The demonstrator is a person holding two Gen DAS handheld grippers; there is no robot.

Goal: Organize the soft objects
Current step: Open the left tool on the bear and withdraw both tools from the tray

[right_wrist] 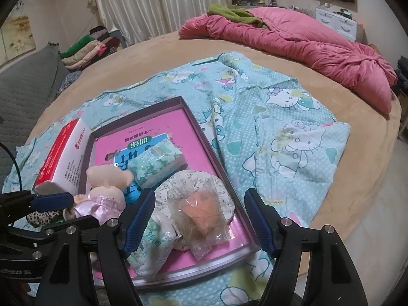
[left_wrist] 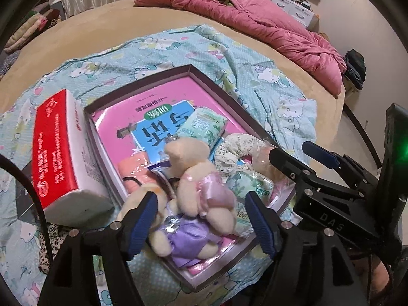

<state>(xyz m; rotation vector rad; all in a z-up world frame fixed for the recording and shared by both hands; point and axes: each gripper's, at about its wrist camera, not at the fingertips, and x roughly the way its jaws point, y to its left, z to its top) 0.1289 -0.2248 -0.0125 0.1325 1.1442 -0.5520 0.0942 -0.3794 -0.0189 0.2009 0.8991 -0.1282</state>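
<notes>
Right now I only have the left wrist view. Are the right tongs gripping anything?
Observer: No. The right tongs stand open, and a clear bag lies between the pads, untouched.
Operator: What's in the bag?
Observer: Something peach-coloured. The bag rests on the floral cushion inside the tray.
Operator: Anything off the bed that I'm missing?
Observer: A grey quilted cushion lies beside the bed, at the picture's left edge.
</notes>
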